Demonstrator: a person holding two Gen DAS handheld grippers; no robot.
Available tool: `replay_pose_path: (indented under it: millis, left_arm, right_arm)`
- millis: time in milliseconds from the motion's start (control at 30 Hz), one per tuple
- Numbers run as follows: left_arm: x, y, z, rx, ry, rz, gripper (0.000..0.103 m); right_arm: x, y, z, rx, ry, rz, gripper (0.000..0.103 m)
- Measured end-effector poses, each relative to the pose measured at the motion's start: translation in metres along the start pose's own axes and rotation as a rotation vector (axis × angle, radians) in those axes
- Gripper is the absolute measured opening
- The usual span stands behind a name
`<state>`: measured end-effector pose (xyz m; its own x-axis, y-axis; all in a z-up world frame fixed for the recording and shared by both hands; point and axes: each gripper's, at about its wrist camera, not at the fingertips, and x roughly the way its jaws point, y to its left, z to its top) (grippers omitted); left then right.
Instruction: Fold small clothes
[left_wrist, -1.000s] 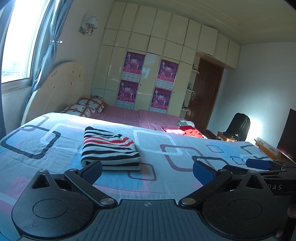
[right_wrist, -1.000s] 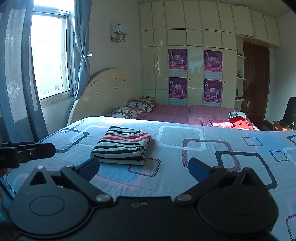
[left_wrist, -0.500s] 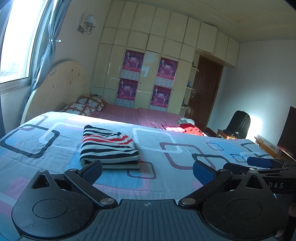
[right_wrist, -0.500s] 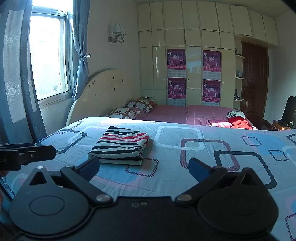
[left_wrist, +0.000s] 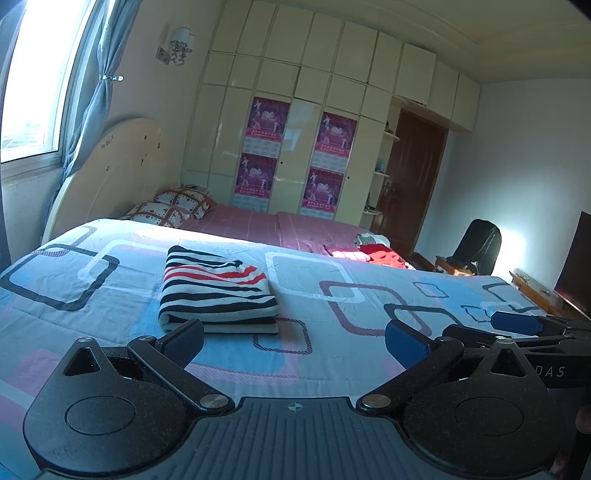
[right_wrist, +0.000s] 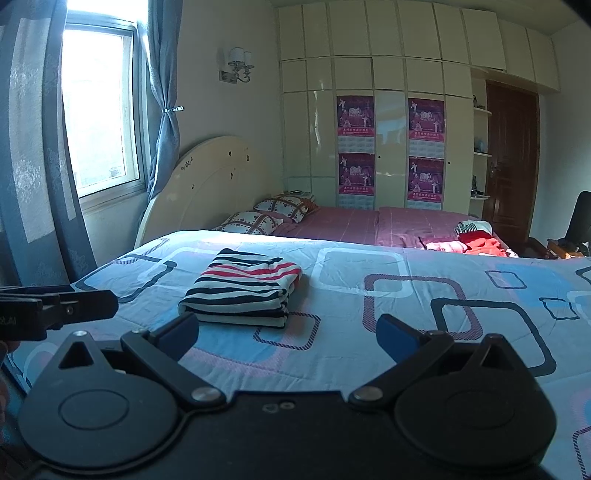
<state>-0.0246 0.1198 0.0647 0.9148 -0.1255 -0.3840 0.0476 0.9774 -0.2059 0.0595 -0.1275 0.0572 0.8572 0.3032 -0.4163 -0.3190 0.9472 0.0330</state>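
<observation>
A folded striped garment (left_wrist: 218, 291), black, white and red, lies on the blue patterned bedspread (left_wrist: 351, 332); it also shows in the right wrist view (right_wrist: 243, 291). My left gripper (left_wrist: 293, 341) is open and empty, held above the bedspread just in front of the garment. My right gripper (right_wrist: 288, 338) is open and empty, a little in front of and right of the garment. The right gripper's blue pads (left_wrist: 517, 323) show at the right edge of the left wrist view. The left gripper's black body (right_wrist: 55, 308) shows at the left edge of the right wrist view.
A heap of red and white clothes (left_wrist: 380, 251) lies on the pink sheet (left_wrist: 258, 225) at the far side of the bed. Pillows (left_wrist: 173, 206) rest by the headboard. A wardrobe (left_wrist: 295, 140), a door, a chair (left_wrist: 476, 247) and a desk stand beyond.
Both grippers have drifted slightly; the garment sits a touch lower and further left in both views. Jaws stay open. The garment has not moved on the bed.
</observation>
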Motion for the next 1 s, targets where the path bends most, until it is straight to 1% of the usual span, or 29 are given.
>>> replay_pose_path:
  millis: [667, 900, 1000]
  left_arm:
    - [0.0047, 0.0021, 0.0014, 0.001, 0.0, 0.01, 0.103]
    - [0.0052, 0.0047, 0.0028, 0.002, -0.025, 0.023, 0.103]
    - [0.0048, 0.0059, 0.0033, 0.003, -0.042, 0.042, 0.102]
  right_arm:
    - [0.0007, -0.0005, 0.0009, 0.002, -0.002, 0.002, 0.102]
    - [0.0013, 0.0, 0.0006, 0.001, -0.001, 0.001, 0.102]
    - [0.0011, 0.0001, 0.0005, 0.002, -0.001, 0.0, 0.102]
